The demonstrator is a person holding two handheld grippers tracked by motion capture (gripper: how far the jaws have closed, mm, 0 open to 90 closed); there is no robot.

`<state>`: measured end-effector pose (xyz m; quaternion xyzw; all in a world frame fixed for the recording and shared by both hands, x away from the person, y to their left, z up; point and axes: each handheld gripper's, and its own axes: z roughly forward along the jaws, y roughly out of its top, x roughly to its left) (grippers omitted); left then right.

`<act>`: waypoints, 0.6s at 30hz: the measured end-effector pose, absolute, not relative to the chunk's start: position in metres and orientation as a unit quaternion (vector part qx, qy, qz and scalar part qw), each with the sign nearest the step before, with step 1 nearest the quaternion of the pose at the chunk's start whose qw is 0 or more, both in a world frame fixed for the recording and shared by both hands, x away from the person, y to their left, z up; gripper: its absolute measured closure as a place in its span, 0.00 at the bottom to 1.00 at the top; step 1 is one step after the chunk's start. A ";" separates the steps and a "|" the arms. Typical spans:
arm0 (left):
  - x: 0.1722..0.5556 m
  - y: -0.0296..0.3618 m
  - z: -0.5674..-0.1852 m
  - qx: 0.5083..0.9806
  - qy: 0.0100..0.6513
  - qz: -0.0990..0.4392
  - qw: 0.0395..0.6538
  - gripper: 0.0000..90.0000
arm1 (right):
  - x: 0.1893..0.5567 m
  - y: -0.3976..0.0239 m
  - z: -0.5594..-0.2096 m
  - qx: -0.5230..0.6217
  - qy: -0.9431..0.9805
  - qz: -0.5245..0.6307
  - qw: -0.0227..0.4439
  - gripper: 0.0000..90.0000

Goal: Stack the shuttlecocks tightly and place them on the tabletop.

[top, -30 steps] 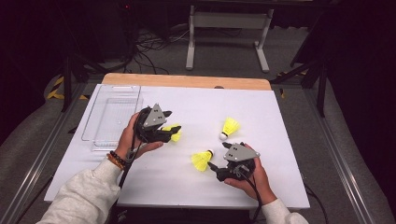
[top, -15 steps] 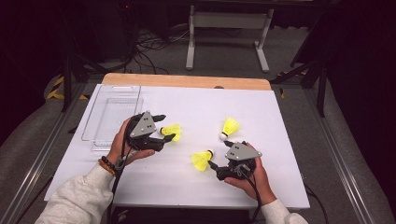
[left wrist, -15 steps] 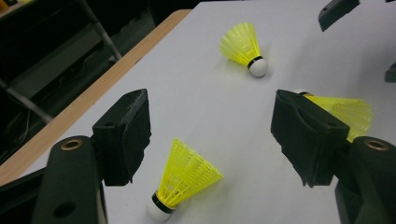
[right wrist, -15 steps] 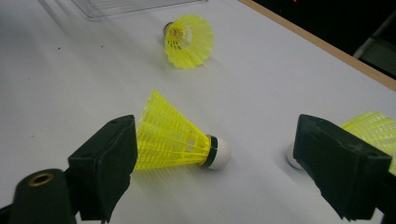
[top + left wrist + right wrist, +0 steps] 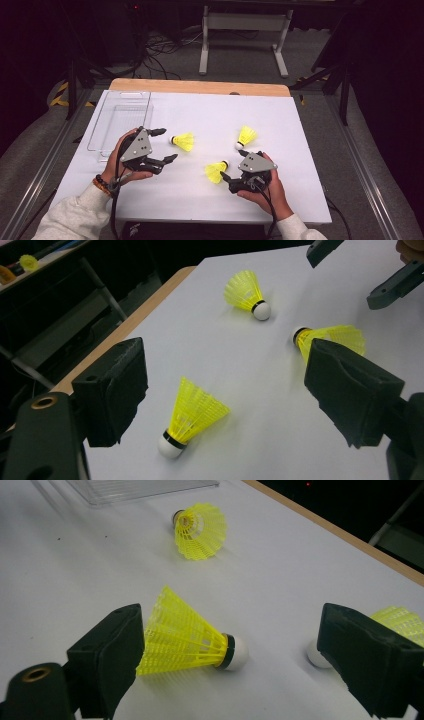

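Three yellow shuttlecocks with white cork tips lie on the white table. One shuttlecock (image 5: 183, 141) (image 5: 192, 415) rests on its side between the jaws of my left gripper (image 5: 170, 144) (image 5: 227, 352). These jaws have just been opening and stand wide, clear of it. A second shuttlecock (image 5: 216, 171) (image 5: 187, 640) lies between the jaws of my right gripper (image 5: 231, 163) (image 5: 230, 617), its skirt right by one jaw; these jaws have opened a little further and do not squeeze it. The third shuttlecock (image 5: 246, 135) (image 5: 247, 290) lies just beyond the right gripper.
A clear plastic tray (image 5: 107, 120) (image 5: 135, 487) stands at the table's left side, beyond the left hand. A wooden edge (image 5: 200, 86) runs along the table's far side. Cables and a metal stand are on the floor behind.
The left gripper's jaws spread and let go of the shuttlecock, which now lies on the table. The left hand drew back toward the left. The right hand kept still.
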<state>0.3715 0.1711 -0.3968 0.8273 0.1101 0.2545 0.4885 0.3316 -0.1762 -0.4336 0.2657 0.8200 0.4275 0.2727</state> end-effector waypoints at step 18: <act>0.339 0.216 -0.408 0.809 0.143 0.277 0.498 0.09 | 0.322 -0.162 -0.430 0.261 0.823 0.425 0.273 0.21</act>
